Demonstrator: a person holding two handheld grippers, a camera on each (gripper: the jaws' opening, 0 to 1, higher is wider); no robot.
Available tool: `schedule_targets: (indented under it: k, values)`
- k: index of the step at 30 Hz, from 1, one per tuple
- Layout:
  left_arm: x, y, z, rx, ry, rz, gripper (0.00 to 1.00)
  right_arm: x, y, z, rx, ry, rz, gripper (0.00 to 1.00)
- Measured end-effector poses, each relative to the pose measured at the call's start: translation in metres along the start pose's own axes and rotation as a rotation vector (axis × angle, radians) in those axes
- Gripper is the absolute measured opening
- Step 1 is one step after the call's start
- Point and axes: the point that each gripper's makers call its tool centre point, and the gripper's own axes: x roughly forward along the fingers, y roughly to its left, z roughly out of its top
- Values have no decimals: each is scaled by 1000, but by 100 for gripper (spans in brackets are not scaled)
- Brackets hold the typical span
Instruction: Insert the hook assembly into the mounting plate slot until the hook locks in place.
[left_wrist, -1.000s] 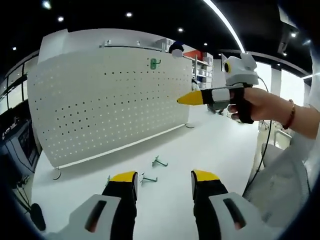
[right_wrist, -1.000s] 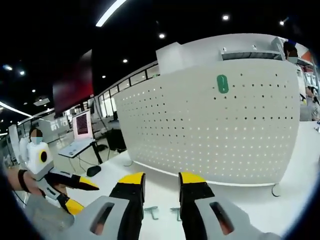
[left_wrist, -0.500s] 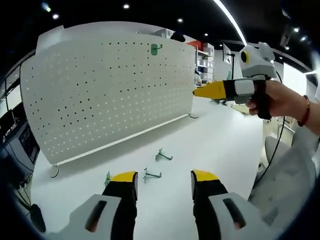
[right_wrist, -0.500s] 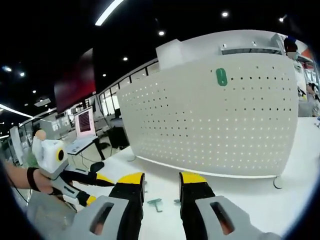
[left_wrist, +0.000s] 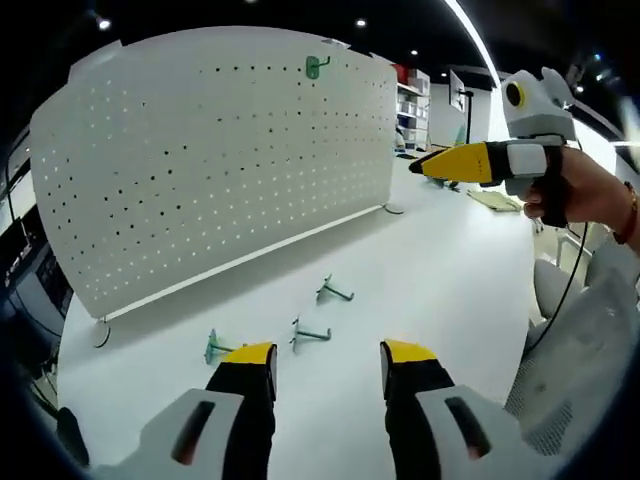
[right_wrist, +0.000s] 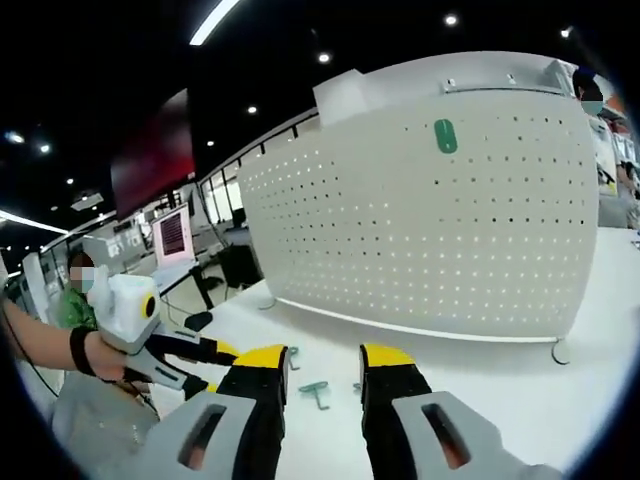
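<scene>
Hooks (left_wrist: 322, 334) loose before pegboard (left_wrist: 200, 150)

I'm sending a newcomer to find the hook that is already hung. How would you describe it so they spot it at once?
Start at the big white perforated pegboard panel standing upright on the white table. Look along its top rows of holes, toward the end nearer the right gripper: one small green hook hangs there. Unlike the three loose green hooks lying flat on the table, it is mounted on the board.

A white tabletop (left_wrist: 440, 280) carries an upright white perforated metal pegboard (left_wrist: 200, 170) on small feet, with three loose green metal hooks (left_wrist: 333, 291) before it.
</scene>
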Motion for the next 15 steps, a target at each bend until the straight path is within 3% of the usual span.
schedule_targets:
  k: [15]
  values:
    - [24, 12, -12, -6, 57, 12, 39, -6, 6, -20, 32, 27, -1, 30]
